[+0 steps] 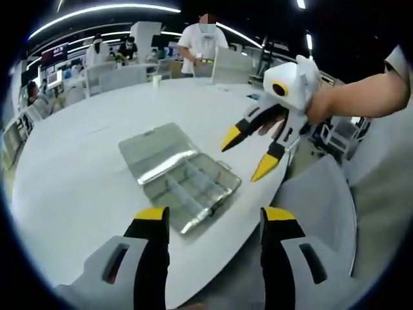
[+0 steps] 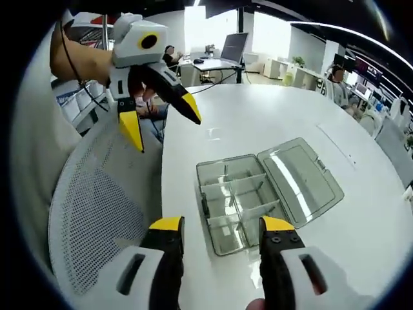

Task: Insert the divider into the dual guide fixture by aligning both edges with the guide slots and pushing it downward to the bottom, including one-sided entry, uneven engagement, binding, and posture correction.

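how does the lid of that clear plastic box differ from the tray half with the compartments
The clear plastic box's flat lid lies open, one smooth undivided panel. The compartment tray half is split by thin clear dividers into several cells and has deeper walls. In the right gripper view the tray lies nearer the white table's edge, the lid farther in. Both are transparent, joined along one side, and rest flat on the table.

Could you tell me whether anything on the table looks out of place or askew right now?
Nothing stands out. The clear organizer box lies flat on the white table with its lid opened flat beside it, dividers standing in the tray. Both grippers, left and right, hover open, holding nothing.
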Action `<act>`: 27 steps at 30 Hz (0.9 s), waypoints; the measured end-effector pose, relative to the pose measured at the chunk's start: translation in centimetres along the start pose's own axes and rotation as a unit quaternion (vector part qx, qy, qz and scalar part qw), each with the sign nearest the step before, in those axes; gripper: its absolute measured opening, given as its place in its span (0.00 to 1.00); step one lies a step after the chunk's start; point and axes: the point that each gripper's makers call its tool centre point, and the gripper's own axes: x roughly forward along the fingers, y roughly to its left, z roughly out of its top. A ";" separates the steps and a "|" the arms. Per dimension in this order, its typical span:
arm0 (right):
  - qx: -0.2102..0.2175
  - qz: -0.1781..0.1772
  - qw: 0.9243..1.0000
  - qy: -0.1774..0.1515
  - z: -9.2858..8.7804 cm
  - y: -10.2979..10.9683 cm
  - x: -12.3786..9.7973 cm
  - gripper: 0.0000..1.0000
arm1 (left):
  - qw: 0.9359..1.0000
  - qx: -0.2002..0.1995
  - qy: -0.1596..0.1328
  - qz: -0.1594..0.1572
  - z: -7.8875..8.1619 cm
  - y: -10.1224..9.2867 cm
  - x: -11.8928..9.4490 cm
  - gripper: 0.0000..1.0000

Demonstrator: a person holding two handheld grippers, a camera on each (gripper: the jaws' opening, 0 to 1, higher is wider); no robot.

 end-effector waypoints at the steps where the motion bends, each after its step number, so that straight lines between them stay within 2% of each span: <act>1: 0.002 -0.005 1.000 -0.007 0.1 0.0 -0.2 0.45 | 1.000 0.002 0.000 -0.001 0.0 0.0 -0.1 0.56; 13: 0.047 -0.030 0.995 -0.079 0.9 0.8 -1.8 0.57 | 1.000 0.027 0.004 -0.011 0.0 0.2 -1.1 0.59; 27: 0.099 -0.048 0.988 -0.111 0.4 2.6 -2.5 0.72 | 0.997 0.074 0.025 -0.012 0.9 1.1 -1.5 0.60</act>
